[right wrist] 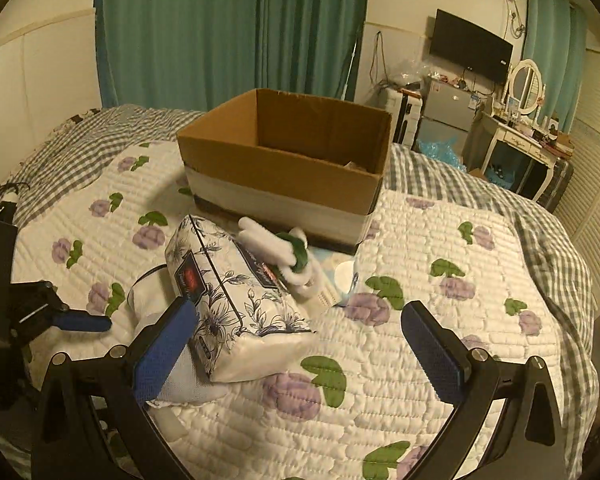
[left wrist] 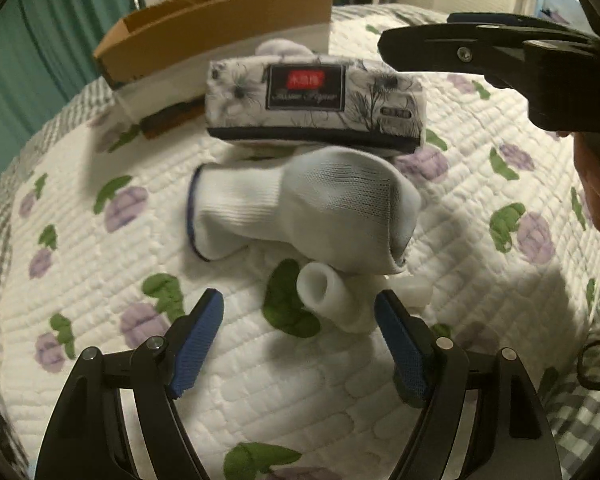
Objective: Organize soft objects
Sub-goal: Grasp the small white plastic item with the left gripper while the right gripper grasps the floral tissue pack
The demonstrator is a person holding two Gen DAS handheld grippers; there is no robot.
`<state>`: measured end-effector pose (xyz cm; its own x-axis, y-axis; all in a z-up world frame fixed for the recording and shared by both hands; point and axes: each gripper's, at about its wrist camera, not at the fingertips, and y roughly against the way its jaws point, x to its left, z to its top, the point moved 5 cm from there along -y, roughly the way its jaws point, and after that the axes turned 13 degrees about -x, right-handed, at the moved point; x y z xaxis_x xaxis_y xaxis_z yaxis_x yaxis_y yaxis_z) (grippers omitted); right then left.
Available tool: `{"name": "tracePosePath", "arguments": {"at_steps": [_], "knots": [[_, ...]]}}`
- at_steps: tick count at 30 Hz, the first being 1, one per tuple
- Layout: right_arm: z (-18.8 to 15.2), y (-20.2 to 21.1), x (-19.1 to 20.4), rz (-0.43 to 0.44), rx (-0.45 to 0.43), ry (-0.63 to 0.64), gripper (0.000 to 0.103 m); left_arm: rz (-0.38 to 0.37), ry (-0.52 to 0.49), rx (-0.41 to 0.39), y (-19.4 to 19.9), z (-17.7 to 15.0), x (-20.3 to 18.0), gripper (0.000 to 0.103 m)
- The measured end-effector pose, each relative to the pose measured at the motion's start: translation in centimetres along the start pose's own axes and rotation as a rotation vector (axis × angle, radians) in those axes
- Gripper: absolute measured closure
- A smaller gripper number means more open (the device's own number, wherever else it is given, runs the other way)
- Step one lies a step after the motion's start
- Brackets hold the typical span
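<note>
A white work glove [left wrist: 300, 208] lies crumpled on the flowered quilt [left wrist: 100, 264], its fingers just ahead of my open, empty left gripper [left wrist: 300, 312]. Behind it lies a floral tissue pack [left wrist: 316, 104], also in the right wrist view [right wrist: 236, 304]. My right gripper [right wrist: 300, 336] is open and empty, hovering over the quilt beside the pack; it shows at the upper right of the left wrist view [left wrist: 480, 56]. A white and green soft item [right wrist: 284, 252] lies between the pack and the open cardboard box [right wrist: 284, 160].
The cardboard box [left wrist: 220, 20] stands at the far side of the bed. A checked sheet [right wrist: 500, 208] borders the quilt. A dresser with a mirror [right wrist: 524, 80], a fridge and a TV stand at the back right; green curtains [right wrist: 228, 28] hang behind.
</note>
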<state>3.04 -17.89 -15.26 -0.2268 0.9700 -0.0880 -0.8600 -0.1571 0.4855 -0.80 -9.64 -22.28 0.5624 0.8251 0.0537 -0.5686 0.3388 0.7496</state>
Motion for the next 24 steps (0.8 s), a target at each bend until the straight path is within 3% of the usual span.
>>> {"name": "tracePosePath", "arguments": {"at_steps": [4, 9, 11, 18, 21, 24], "knots": [[-0.3, -0.7, 0.4, 0.007, 0.011, 0.003, 0.0, -0.038, 0.052, -0.004, -0.9, 0.1, 0.1, 0.025], [-0.9, -2.0, 1.3, 0.022, 0.038, 0.029, 0.0, -0.135, 0.078, -0.017, -1.2, 0.1, -0.9, 0.077], [-1.3, -2.6, 1.6, 0.028, 0.052, 0.038, 0.0, -0.171, 0.07, -0.02, -0.9, 0.1, -1.5, 0.081], [-2.0, -4.1, 2.0, 0.063, 0.086, 0.001, 0.0, -0.192, 0.108, -0.034, -0.1, 0.0, -1.2, 0.084], [-2.2, -4.0, 2.1, 0.093, 0.095, -0.022, 0.017, -0.189, 0.101, -0.044, 0.5, 0.1, -1.3, 0.085], [-2.3, -3.9, 2.1, 0.123, 0.105, -0.045, 0.048, -0.185, 0.115, -0.043, 0.8, 0.4, -0.5, 0.088]]}}
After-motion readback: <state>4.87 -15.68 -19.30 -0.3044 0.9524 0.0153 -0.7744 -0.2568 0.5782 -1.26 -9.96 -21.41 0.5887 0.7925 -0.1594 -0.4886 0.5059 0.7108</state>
